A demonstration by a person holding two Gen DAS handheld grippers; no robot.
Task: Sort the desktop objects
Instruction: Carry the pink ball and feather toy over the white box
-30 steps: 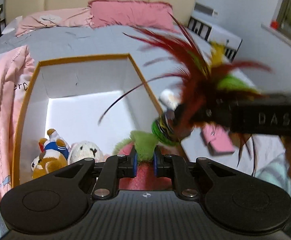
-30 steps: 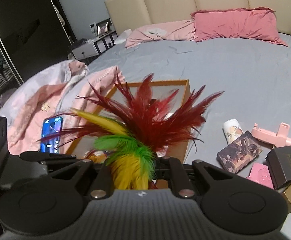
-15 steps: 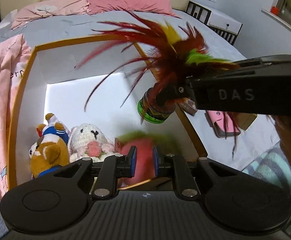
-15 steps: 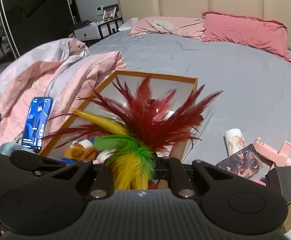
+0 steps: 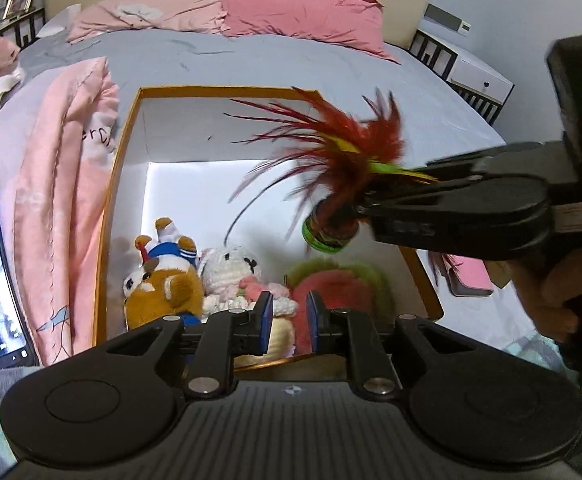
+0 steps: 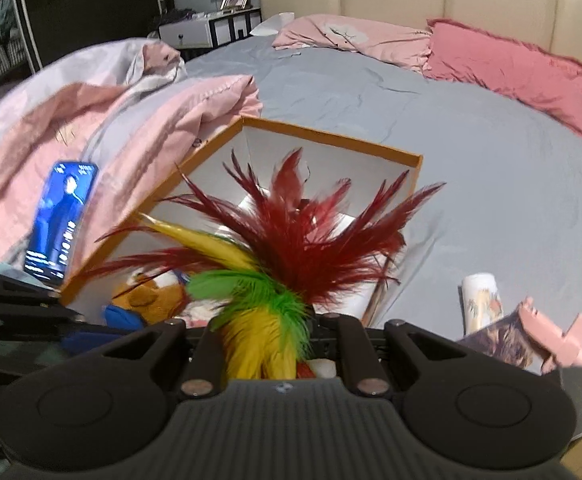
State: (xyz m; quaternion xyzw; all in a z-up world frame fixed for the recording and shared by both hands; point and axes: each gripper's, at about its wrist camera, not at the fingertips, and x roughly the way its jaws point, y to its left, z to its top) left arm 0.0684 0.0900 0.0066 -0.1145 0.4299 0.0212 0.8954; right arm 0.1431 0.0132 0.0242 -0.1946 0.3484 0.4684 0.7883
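Two views cover one landmark, the box (image 5: 109, 216); its rim is orange, its inner walls and floor white, its outline rectangular, and it lies on the grey bed (image 5: 275, 68).

Left wrist view only: the box floor and its near end, where three plush toys lie side by side; a brown bear (image 5: 163, 284) at the left wall, a white knitted rabbit (image 5: 231, 268) beside it, a red and green fuzzy toy (image 5: 339, 284) toward the right wall; this view also shows the right gripper (image 5: 361, 208) from the side, reaching in over the right rim. The far half of the box floor is bare white.

Right wrist view only: items on the sheet right of the box; a white cup (image 6: 481, 300) lying on its side, a printed card box (image 6: 499, 338), a pink plastic bracket (image 6: 567, 344); left of the box, a lit phone (image 6: 61, 220) on a pink quilt (image 6: 151, 120).

Shuttlecock (image 5: 331, 184): dark red feathers with yellow and green ones, stiff and splayed, on a round green-rimmed base; it hangs above the box interior, near the right wall, clear of the toys.

Right gripper: clamped on the shuttlecock at the feather roots.

Left gripper (image 5: 287, 320): blue-padded fingers parted by a narrow gap, grasping nothing, poised over the near rim.
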